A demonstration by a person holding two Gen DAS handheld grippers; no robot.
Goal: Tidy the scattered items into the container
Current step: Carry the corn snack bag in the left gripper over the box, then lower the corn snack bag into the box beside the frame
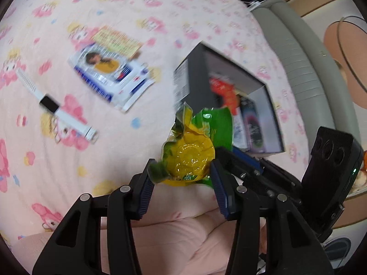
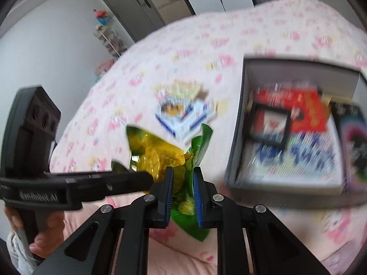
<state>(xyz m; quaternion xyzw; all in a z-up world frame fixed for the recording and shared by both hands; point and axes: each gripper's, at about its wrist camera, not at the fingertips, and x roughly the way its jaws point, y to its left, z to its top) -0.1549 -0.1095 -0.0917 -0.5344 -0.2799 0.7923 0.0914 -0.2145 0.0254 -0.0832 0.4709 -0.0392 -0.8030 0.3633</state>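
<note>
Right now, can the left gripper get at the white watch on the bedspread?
Probably not yet. The left gripper has its jaws around the yellow-green snack packet, which the right gripper also pinches. The white watch lies unobstructed on the bedspread.

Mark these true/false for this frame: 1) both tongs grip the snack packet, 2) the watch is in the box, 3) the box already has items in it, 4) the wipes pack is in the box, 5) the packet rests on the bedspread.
1) True. The left tongs and the right tongs both clamp the crinkly yellow-and-green plastic snack packet.
2) False. The white-strapped watch with a black face lies on the pink patterned bedspread, apart from the box.
3) True. The dark open cardboard box holds a red packet and other packs.
4) False. The flat white-and-blue wipes pack lies on the bedspread beside the box.
5) False. It is held up between the tongs.
</note>
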